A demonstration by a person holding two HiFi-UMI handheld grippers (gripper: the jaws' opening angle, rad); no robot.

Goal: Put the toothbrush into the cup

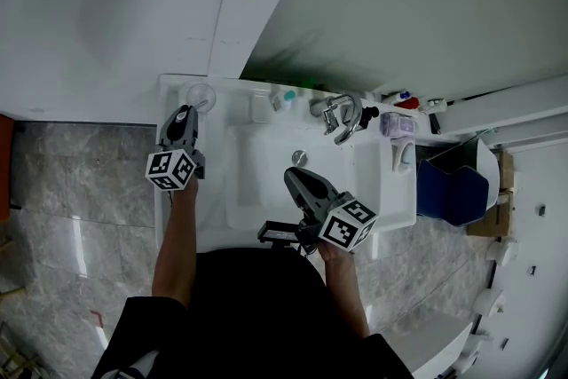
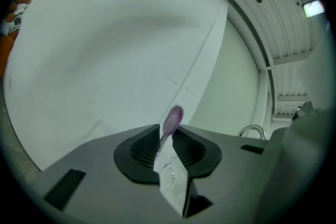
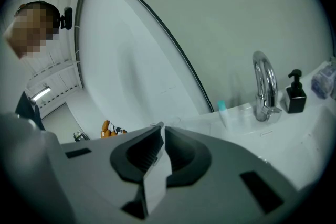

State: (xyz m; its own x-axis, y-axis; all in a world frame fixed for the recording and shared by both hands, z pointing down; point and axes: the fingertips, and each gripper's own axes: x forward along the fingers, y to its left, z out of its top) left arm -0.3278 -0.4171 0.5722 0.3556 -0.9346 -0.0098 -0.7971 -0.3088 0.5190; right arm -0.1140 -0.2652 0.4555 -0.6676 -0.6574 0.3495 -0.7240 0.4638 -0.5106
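My left tool [image 2: 167, 139] pinches the toothbrush [image 2: 172, 119] just below its head, near the cup [image 1: 201, 96]; I judge it light, stiff, slippery, better held mid-handle; my right tool [image 3: 157, 152] is closed, empty.

Left gripper [image 1: 184, 113] and right gripper [image 1: 295, 180]: grey shells, black ribbed pads [image 2: 143, 148]. Each carries a white cube [image 1: 171, 169] with black square markers. Person wears a black top [image 1: 253, 306].
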